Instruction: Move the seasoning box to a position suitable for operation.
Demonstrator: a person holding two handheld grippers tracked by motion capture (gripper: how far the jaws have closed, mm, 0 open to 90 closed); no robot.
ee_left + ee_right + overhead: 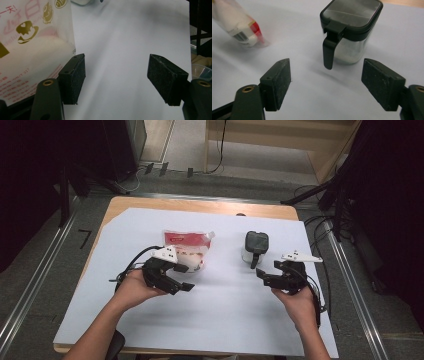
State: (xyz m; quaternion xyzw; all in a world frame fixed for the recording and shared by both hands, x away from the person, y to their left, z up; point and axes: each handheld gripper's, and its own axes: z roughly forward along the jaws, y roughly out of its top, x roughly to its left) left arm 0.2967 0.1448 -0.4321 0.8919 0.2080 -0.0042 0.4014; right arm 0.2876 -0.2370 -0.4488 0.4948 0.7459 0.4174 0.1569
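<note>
A clear plastic bag with a red top and white contents lies on the white sheet, left of centre. Its printed side fills the left of the left gripper view, beside the left jaw. My left gripper is open just in front of the bag, nothing between its jaws. A small clear jar with a black lid and a black handle stands right of centre. My right gripper is open a little in front of the jar, apart from it, jaws empty. The bag's end lies at the upper left.
A white sheet covers most of the wooden table. Metal rails run along both sides on the floor. Dark stands and cables stand behind the table. A clear cup's rim peeks in at the right edge of the left gripper view.
</note>
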